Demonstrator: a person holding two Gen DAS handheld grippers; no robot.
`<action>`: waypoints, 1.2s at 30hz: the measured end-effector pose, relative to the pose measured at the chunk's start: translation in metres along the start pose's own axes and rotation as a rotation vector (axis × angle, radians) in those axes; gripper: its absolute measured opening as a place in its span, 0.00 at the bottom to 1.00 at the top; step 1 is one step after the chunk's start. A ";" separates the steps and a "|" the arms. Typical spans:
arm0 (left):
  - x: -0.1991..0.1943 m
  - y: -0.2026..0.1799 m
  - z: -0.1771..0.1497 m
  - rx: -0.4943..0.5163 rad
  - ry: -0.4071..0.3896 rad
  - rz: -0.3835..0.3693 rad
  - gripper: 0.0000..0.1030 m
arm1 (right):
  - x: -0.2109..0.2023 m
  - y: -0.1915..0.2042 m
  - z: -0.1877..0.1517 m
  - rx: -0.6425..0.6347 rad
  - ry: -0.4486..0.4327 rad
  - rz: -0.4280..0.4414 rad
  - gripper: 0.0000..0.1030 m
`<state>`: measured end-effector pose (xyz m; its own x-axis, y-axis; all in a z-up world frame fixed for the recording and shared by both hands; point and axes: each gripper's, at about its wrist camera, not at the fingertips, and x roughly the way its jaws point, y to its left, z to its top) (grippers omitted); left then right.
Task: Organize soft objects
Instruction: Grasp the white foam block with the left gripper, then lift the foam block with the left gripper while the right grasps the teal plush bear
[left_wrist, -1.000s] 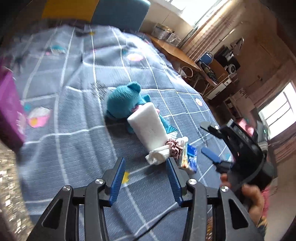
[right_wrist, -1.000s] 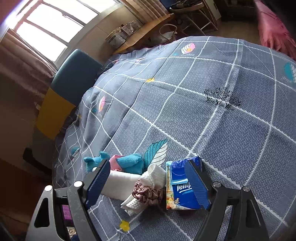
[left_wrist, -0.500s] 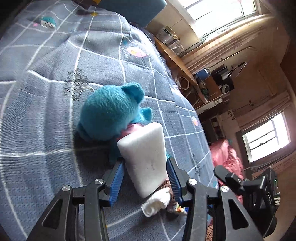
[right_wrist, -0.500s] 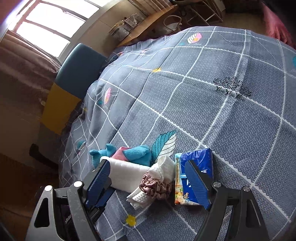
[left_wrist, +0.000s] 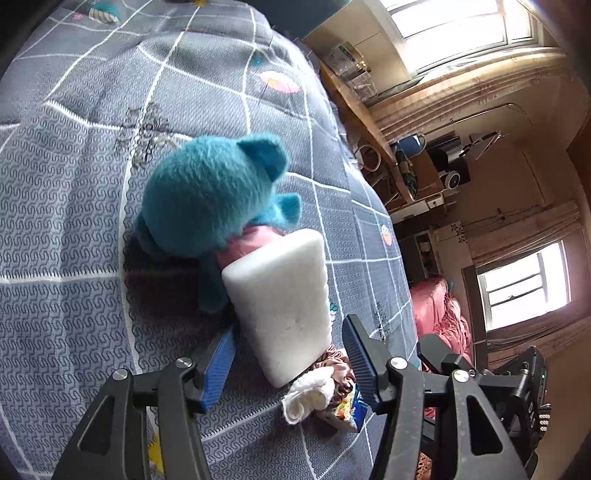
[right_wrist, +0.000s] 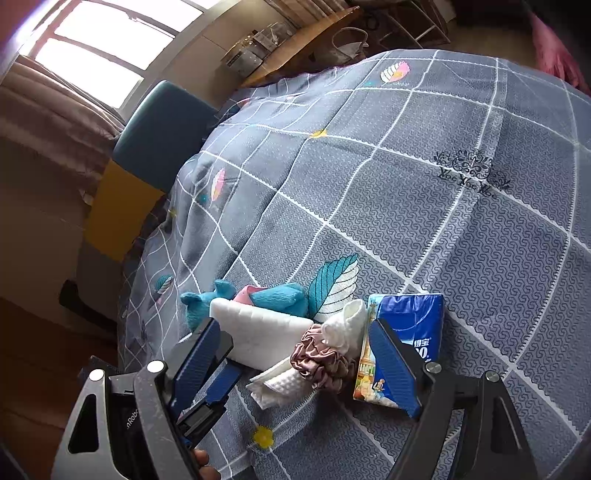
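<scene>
Two grippers hover over our bed; our left gripper is the nearer one, its blue fingers spread wide on either side of the white sponge, holding nothing; whether either pad touches it we cannot tell; the sponge lies dead ahead, long axis running away along the fingers, far end against the teal plush; we judge the coming squeeze falls across its short width; our right gripper also gapes empty, above the scrunchie and cloth, with the tissue pack behind its right finger; all five sit clustered together.
</scene>
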<state>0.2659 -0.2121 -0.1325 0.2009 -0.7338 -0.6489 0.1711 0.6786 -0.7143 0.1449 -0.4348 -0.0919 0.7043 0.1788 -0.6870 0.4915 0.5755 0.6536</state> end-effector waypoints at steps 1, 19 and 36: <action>0.003 0.000 0.000 -0.014 0.005 -0.014 0.53 | 0.000 -0.001 0.000 0.002 0.001 -0.001 0.81; -0.079 -0.016 -0.021 0.129 -0.016 0.034 0.18 | 0.006 0.004 0.000 -0.042 0.016 -0.004 0.78; -0.053 0.027 -0.026 0.018 0.115 0.309 0.39 | 0.011 0.009 -0.006 -0.081 0.048 -0.030 0.78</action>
<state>0.2344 -0.1560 -0.1242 0.1361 -0.4910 -0.8605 0.1361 0.8696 -0.4746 0.1535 -0.4229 -0.0955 0.6634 0.1974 -0.7217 0.4675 0.6438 0.6058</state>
